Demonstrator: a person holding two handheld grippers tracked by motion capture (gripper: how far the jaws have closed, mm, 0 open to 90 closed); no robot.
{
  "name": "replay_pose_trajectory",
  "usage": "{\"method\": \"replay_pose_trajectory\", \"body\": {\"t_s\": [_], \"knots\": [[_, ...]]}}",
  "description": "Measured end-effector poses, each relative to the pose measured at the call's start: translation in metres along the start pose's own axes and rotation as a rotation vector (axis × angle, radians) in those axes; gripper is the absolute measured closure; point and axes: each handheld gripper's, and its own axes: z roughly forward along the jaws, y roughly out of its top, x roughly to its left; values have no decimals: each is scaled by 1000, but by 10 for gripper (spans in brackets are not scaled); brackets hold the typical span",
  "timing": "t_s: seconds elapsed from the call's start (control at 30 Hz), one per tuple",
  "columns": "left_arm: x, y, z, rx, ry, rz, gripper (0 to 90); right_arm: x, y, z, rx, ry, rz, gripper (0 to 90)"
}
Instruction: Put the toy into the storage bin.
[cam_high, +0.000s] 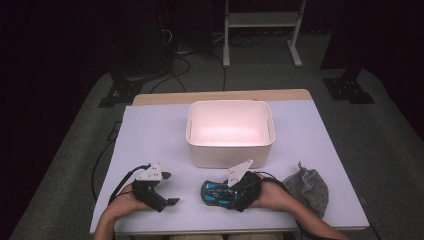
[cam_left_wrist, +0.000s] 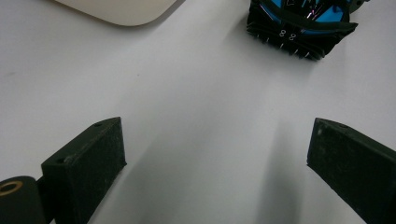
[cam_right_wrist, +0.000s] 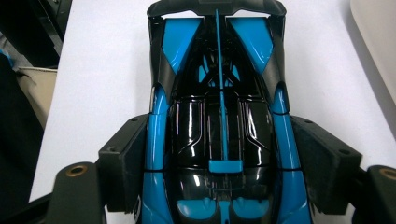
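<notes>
Step in hand: the toy car (cam_right_wrist: 219, 135) is being gripped across its sides by the right gripper (cam_high: 239, 192), its pads being pressed against both blue flanks in the right gripper view.
Car's place: the car is being held low at the table (cam_high: 150, 135), near the front edge and just in front of the white bin (cam_high: 230, 150); whether its wheels are touching the surface cannot be told.
Left gripper: the left gripper (cam_high: 157, 192) is being kept wide apart over bare table, with nothing between its jaws.
Bin: it is being left empty, well within reach behind the car.
Pouch: a grey cloth pouch (cam_high: 309, 186) is lying beside the right hand.
Next move, judged: a straight lift is being called for, high enough for the rim to be cleared, with the squeeze being kept even so that the glossy body is not being let slip.
</notes>
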Motion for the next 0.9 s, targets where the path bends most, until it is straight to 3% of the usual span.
{"method": "replay_pose_trajectory", "body": {"t_s": [0.27, 0.53, 0.73, 0.9], "knots": [[0, -1, 0, 0, -5, 1, 35, -1, -1, -1, -13, 17, 30, 251], [0, 0, 0, -1, -7, -1, 36, 3, 3, -5, -16, 32, 28, 251], [0, -1, 0, -3, -8, -1, 36, 5, 10, -14, -31, 43, 36, 251], [0, -1, 0, -4, -10, -2, 35, 10, 25, -33, -54, 54, 15, 251]]}}
